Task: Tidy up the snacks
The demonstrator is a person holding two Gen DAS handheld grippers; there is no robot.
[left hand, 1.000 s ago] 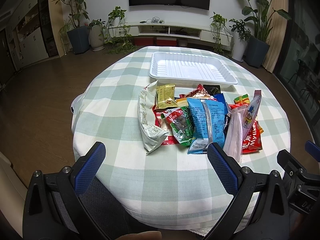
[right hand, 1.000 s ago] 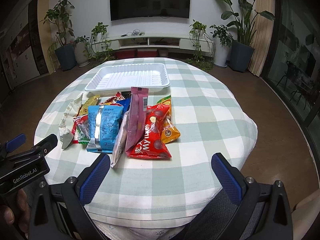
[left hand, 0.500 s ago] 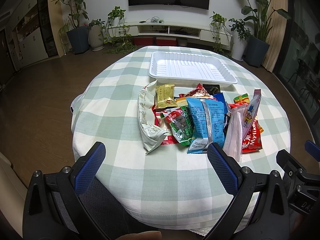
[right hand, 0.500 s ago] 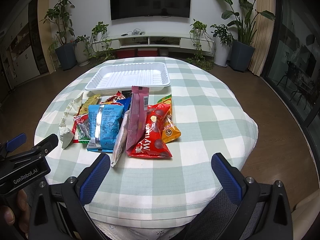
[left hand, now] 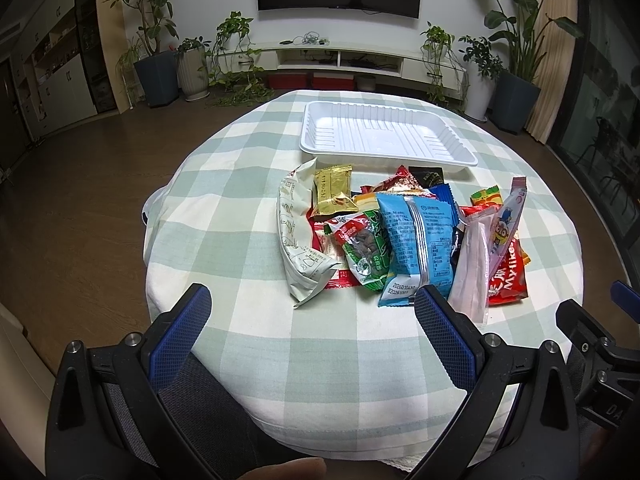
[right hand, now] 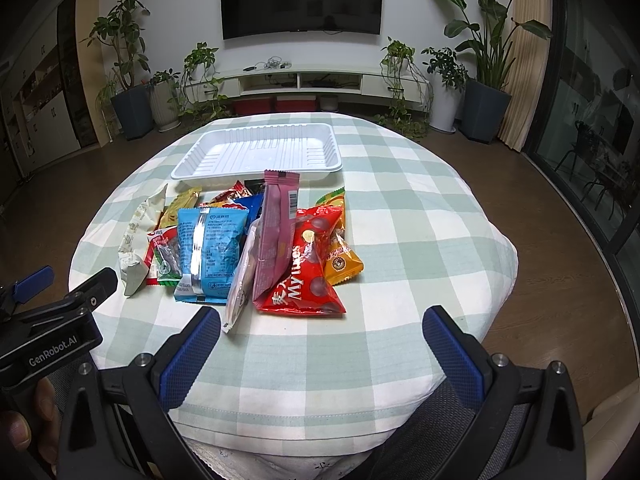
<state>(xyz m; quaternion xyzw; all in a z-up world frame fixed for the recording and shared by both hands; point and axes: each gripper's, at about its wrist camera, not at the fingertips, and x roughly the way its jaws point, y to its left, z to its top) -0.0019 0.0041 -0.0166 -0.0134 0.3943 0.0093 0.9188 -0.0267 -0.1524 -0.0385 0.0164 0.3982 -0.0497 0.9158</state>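
Nearest to me, my left gripper (left hand: 312,304) hangs over the near edge of the table with its 2 blue-padded fingers (left hand: 180,332) spread wide and nothing between them; my right gripper (right hand: 320,334) sits likewise at the near edge, jaws released and empty, and in its view the left unit's black body (right hand: 48,344) shows at lower left with a hand (right hand: 24,420) on it. Beyond the fingertips lies the round table under a green-and-white checked cloth (right hand: 400,240); on it, mid-table, the snacks form 1 overlapping heap. From the left of the heap: a long cream packet (left hand: 298,236) lying lengthwise; a gold packet (left hand: 332,192) just beside its far end; a green packet (left hand: 366,252) partly under a light-blue packet (left hand: 416,248), which lies seam-up on top; a clear-and-white sachet (left hand: 472,276) leaning on the blue one's right side; a pink packet (right hand: 278,232) propped across the heap; a red Mylikes bag (right hand: 308,276) at the right, touching an orange packet (right hand: 340,264) behind it. Further packets beneath are too covered to tell apart. Just beyond the heap, nearly touching its far edge, sits a white ribbed plastic tray (right hand: 188,168), holding nothing; behind the table are a low white media shelf (right hand: 304,80), potted plants (right hand: 128,80) and a wall-mounted television (right hand: 302,0).
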